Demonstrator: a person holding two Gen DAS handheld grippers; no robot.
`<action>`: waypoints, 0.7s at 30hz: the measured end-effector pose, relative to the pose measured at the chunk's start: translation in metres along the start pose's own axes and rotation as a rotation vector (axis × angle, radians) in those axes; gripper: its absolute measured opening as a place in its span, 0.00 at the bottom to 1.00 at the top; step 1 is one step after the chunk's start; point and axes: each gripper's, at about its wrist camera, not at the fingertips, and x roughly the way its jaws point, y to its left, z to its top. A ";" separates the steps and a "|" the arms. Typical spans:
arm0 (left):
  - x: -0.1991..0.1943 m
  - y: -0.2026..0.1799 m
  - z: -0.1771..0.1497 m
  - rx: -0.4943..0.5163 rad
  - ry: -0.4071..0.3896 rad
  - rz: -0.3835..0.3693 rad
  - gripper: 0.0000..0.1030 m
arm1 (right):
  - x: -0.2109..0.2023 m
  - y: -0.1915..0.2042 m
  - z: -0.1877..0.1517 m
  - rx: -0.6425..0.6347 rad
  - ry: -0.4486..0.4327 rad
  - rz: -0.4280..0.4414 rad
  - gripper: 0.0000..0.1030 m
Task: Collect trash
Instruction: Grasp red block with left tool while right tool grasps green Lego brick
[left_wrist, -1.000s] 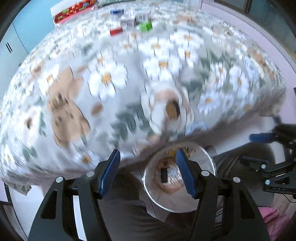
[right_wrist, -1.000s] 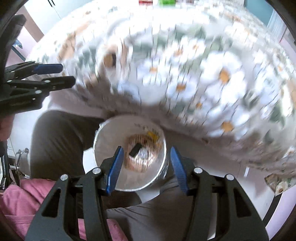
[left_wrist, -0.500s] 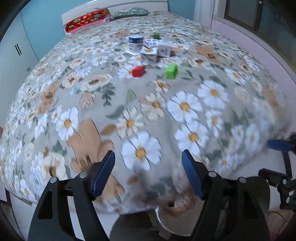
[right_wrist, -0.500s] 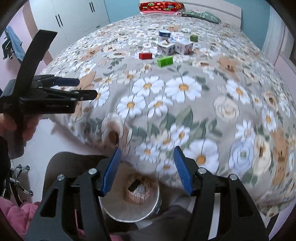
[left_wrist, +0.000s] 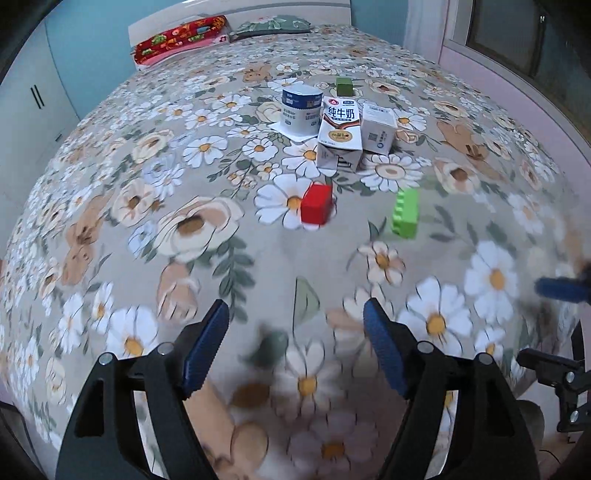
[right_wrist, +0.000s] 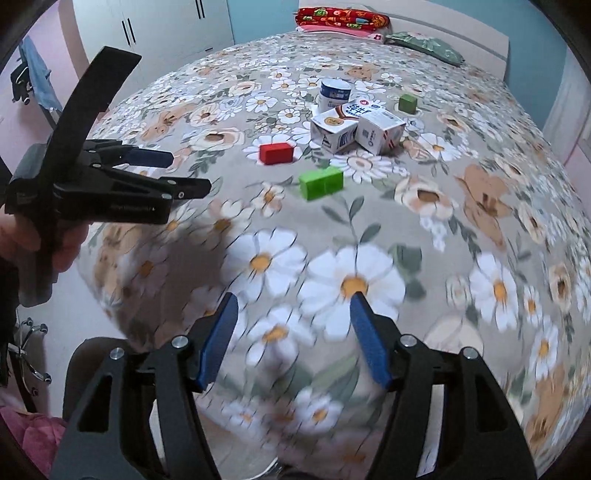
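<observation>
On the flowered bedspread (left_wrist: 184, 229) stand a milk carton (left_wrist: 339, 133), a white box (left_wrist: 377, 127) and a blue-and-white tub (left_wrist: 301, 109), clustered mid-bed. The right wrist view shows the carton (right_wrist: 334, 127), box (right_wrist: 378, 131) and tub (right_wrist: 335, 94) too. My left gripper (left_wrist: 295, 349) is open and empty over the near part of the bed, well short of them. My right gripper (right_wrist: 293, 339) is open and empty, also over the near bed. The left gripper shows from the side in the right wrist view (right_wrist: 155, 173).
A red block (left_wrist: 316, 204), a light green block (left_wrist: 405, 213) and a dark green block (left_wrist: 344, 85) lie near the cartons. Pillows (left_wrist: 177, 35) sit at the headboard. Wardrobes (right_wrist: 147, 33) stand left; the bed edge is just below both grippers.
Both grippers have risen and tilted up from the foil-lined bin below the bed edge to face the bed top. The bin has dropped out of view. Both stay open.
</observation>
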 end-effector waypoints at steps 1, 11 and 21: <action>0.005 0.000 0.005 0.002 0.003 -0.010 0.75 | 0.007 -0.003 0.007 -0.011 0.002 0.003 0.62; 0.057 0.002 0.046 0.024 0.026 -0.022 0.75 | 0.071 -0.026 0.054 -0.077 0.045 0.032 0.62; 0.090 0.003 0.068 0.002 0.050 -0.032 0.75 | 0.108 -0.035 0.085 -0.118 0.037 0.087 0.62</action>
